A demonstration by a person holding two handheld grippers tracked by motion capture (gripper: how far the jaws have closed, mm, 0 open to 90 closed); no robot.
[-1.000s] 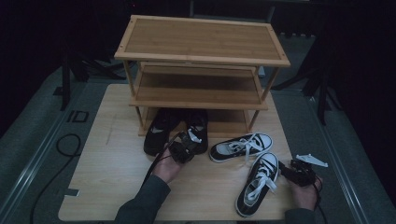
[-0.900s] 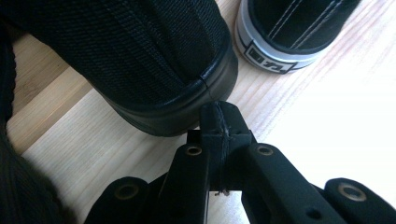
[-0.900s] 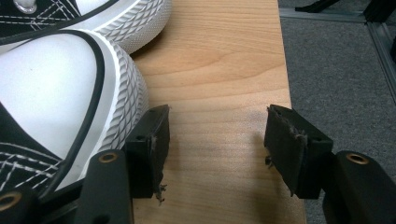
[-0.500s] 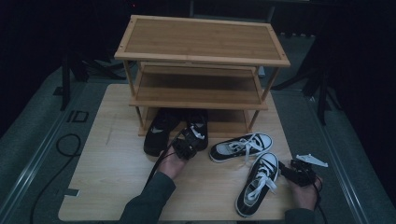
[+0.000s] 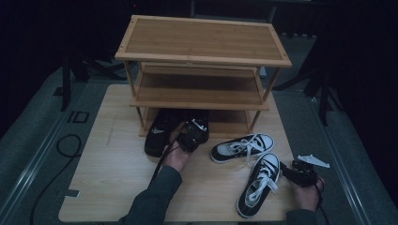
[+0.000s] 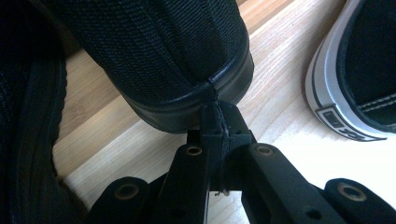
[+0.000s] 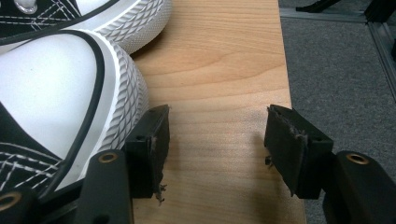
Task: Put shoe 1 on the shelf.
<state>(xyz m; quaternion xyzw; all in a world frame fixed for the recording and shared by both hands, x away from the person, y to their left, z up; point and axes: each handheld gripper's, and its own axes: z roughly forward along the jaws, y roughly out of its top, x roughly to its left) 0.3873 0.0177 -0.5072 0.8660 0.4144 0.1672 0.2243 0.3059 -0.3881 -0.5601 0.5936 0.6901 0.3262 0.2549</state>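
**Black shoe pinched at the heel, toe toward the shoe rack**

Black shoe point(image 5: 196, 127) is the item in hand: it lies on the counter point(image 5: 108, 178) at the foot of the shoe rack point(image 5: 202, 75), heel toward the person and toe under the bottom shelf, so its long axis runs straight away from the jaws. Its partner point(image 5: 157, 133) lies just beside it on the left.

Nearest the person, the right gripper point(image 5: 300, 172) rests at the counter's right edge, jaws spread with nothing between them; its own view shows bare wood in the gap and the white toe cap of a laced sneaker point(image 7: 56, 93) just beside one jaw. A second laced sneaker point(image 5: 241, 146) lies between the two hands.

Farther in, the left gripper point(image 5: 190, 139) has its jaws pressed together on the black shoe's heel seam point(image 6: 212, 91), as the left gripper view shows.

Judgement: the left hand is the nearer and the only one engaged. Any push along the shoe's axis would carry it deeper under the rack.
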